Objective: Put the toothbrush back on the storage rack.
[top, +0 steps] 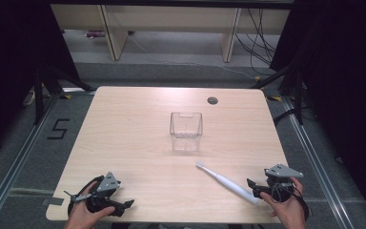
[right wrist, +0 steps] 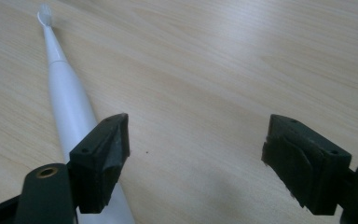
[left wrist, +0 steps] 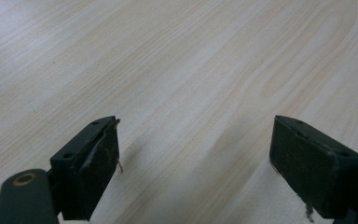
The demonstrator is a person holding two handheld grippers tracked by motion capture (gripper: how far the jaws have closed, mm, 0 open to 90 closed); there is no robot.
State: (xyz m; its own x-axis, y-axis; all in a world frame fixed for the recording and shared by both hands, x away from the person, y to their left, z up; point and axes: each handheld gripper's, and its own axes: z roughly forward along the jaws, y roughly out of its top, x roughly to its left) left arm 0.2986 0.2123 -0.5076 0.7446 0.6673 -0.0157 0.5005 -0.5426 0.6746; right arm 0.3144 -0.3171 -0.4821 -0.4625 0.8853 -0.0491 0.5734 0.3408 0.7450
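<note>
A left gripper is held at the table's near left corner, its jaws spread over bare wood. A clear cup is set upright near the table's middle. Toward the near right corner a white toothbrush is laid flat, its handle passing just outside one spread jaw of the right gripper, nothing pinched.

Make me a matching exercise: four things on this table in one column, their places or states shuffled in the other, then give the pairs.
Things:
1. toothbrush
2. clear cup
3. left hand-held gripper
4. cable hole

Places or states:
A. standing at the table's middle, empty
B. near the far edge
C. lying flat by the right hand-held gripper
D. open at the near left corner

Pairs: 1-C, 2-A, 3-D, 4-B
</note>
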